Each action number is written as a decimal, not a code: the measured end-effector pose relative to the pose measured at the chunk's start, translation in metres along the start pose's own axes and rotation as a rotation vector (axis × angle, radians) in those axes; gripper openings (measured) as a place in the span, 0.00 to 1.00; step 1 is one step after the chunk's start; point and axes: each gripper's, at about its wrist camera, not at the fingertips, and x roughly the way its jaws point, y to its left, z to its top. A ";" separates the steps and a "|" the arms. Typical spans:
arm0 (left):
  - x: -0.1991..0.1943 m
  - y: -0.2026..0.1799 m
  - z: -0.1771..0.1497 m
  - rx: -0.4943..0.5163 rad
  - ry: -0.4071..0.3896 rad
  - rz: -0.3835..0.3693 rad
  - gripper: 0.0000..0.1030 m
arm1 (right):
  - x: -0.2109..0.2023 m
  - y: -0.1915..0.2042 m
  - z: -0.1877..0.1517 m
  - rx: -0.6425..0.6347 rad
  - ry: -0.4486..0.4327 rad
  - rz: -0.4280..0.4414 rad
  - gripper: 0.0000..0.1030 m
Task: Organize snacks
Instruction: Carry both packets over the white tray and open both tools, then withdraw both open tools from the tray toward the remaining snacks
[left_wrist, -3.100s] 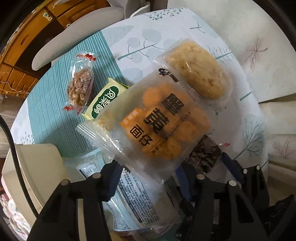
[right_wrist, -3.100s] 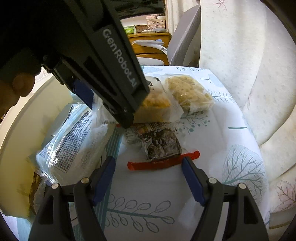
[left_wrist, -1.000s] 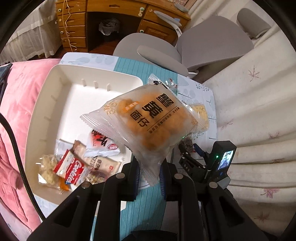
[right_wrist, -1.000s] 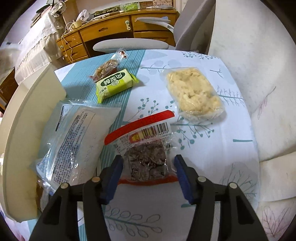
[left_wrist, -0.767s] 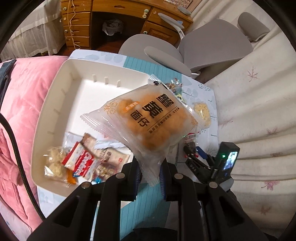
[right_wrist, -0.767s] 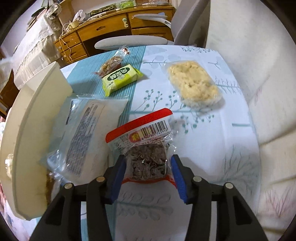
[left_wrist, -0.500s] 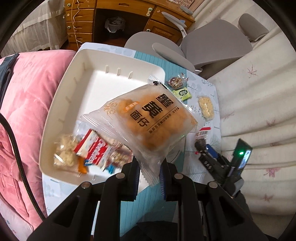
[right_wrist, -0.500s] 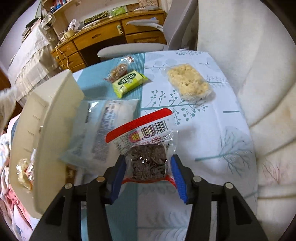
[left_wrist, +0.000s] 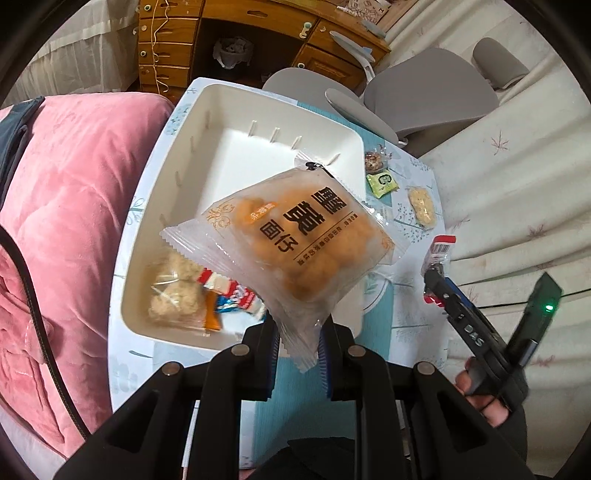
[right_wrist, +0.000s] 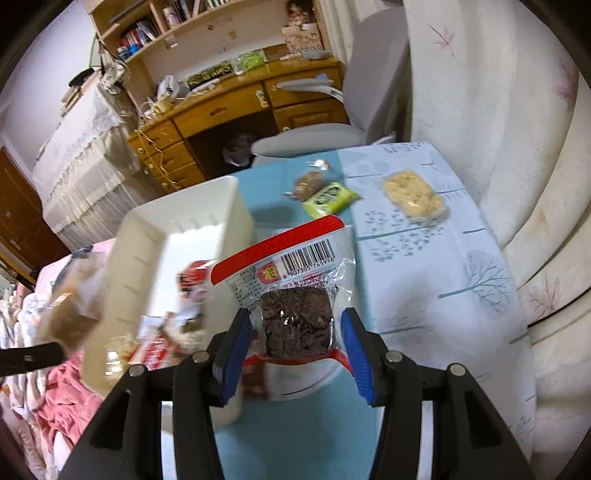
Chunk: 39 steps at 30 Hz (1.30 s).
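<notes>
My left gripper (left_wrist: 295, 354) is shut on a corner of a clear packet of orange snack balls (left_wrist: 291, 243), which hangs above the white tray (left_wrist: 236, 147). Several wrapped snacks lie in the tray's near end, among them a pale crumbly cake (left_wrist: 177, 295). My right gripper (right_wrist: 295, 339) is shut on a small packet of dark dried snack (right_wrist: 295, 317) with a red top band and a barcode. It holds the packet in the air beside the tray's (right_wrist: 177, 236) right wall. In the left wrist view the right gripper (left_wrist: 436, 280) is to the right of the tray.
On the patterned tablecloth (right_wrist: 424, 277) lie a brown nut bar (right_wrist: 308, 182), a green packet (right_wrist: 328, 197) and a pale yellow cake packet (right_wrist: 412, 195). A pink quilt (left_wrist: 66, 221) borders the table's left. A grey chair (left_wrist: 424, 96) and a wooden desk (right_wrist: 229, 107) stand behind.
Both grippers have risen and swung toward the tray with their packets. The dark packet has come up off the table, and the orange packet now hangs over the tray's near end.
</notes>
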 end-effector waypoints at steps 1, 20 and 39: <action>0.001 0.004 0.000 0.002 0.000 -0.005 0.16 | -0.002 0.007 -0.003 -0.002 -0.003 0.010 0.49; 0.017 0.066 -0.011 0.003 0.023 -0.006 0.21 | 0.001 0.121 -0.054 -0.101 0.010 0.097 0.51; -0.002 0.040 -0.025 0.110 -0.040 -0.003 0.53 | -0.019 0.112 -0.058 -0.062 0.007 0.080 0.56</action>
